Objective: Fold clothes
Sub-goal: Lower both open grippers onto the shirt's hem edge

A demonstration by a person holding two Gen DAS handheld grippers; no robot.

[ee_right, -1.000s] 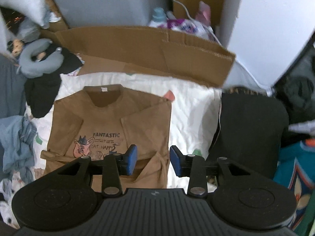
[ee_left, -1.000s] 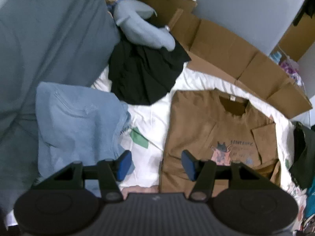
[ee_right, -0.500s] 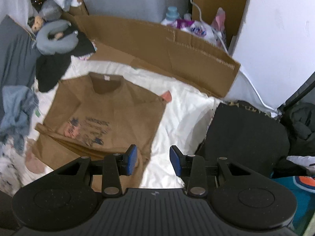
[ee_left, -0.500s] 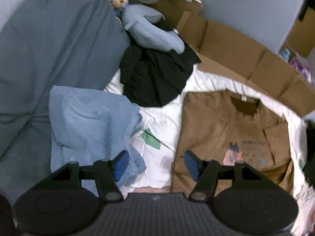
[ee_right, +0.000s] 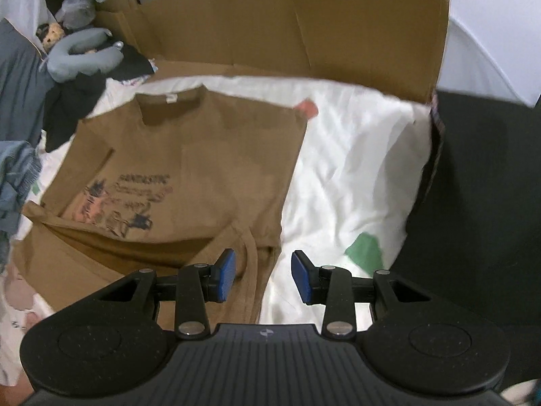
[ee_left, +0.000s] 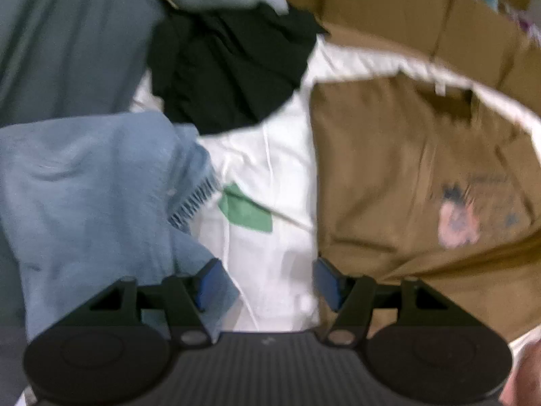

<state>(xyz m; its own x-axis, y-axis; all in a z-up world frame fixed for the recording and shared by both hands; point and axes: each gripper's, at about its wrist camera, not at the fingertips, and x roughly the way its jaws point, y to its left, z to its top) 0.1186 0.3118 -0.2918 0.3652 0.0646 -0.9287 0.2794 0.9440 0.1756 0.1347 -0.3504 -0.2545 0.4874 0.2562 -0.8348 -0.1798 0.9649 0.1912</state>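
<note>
A brown T-shirt (ee_left: 405, 169) with a printed picture lies flat on the white sheet (ee_left: 270, 155), collar at the far end and sleeves folded inward. My left gripper (ee_left: 268, 282) hangs low over the sheet by the shirt's lower left edge. Its jaws are closing, with only sheet between them; the right pad sits at the shirt's edge. In the right wrist view my right gripper (ee_right: 264, 274) stands open over the lower right corner of the T-shirt (ee_right: 189, 169). The hem and bare sheet lie between its fingers, and neither pad touches them.
A crumpled blue denim garment (ee_left: 84, 186) lies left of the left gripper, with a black garment (ee_left: 230, 67) and a grey blanket (ee_left: 67, 34) beyond it. Cardboard (ee_right: 304, 27) stands along the far side. A dark cloth pile (ee_right: 480, 186) is on the right, a grey neck pillow (ee_right: 81, 57) at far left.
Both grippers have dropped toward the bed, so the shirt and sheet look larger and closer. The right gripper has come over the shirt's lower right corner. Neither has taken hold of anything.
</note>
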